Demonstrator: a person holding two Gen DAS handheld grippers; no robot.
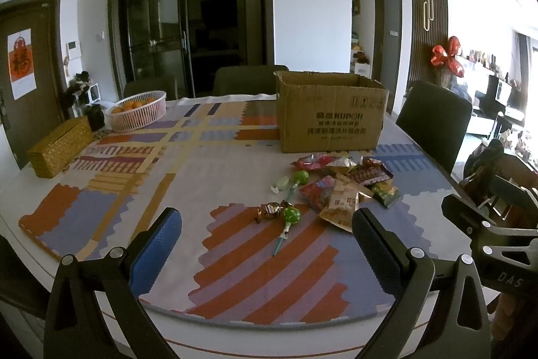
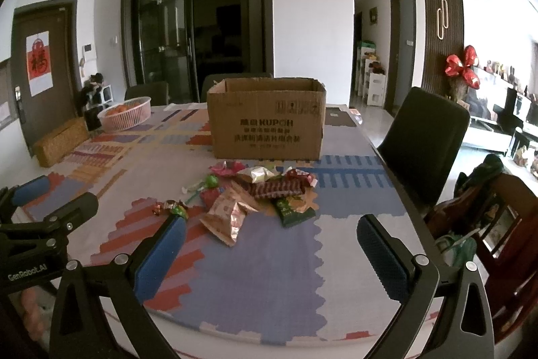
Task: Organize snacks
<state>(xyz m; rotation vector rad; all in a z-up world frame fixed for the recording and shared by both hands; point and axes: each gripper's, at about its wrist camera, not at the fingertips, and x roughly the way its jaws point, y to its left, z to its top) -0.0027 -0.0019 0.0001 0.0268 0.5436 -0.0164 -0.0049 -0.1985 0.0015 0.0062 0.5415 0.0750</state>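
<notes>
Both of your grippers hover over the near edge of the bench, jaws spread wide and holding nothing: the left gripper point(image 1: 267, 241) faces the loose sweets, the right gripper point(image 2: 270, 244) faces bare cloth just right of the pile. The snacks point(image 1: 346, 184) lie in a loose heap toward the right edge of the bench, just in front of the open cardboard box point(image 1: 331, 110), which looks like the place they belong.

Judging by this, nothing is packed yet, so start with the outliers. The nearest lollipop point(image 1: 290, 217) and the wrapped candy point(image 1: 269, 210) touching it lie apart from the heap, nearest you. Take the lollipop by its head, not the thin stick, or pinch the candy by its body. For the crinkly tan packet point(image 2: 223, 217), close on a raised edge and lift slowly, since overlapping wrappers may drag along.

The left view shows both lollipops clearly, including the second lollipop point(image 1: 301, 178) and a pale sweet point(image 1: 280, 183) beside it; in the right view the near one is half hidden behind a finger. The right view shows more of the box's empty inside wall and the green packet point(image 2: 292, 212) at the heap's near side.
</notes>
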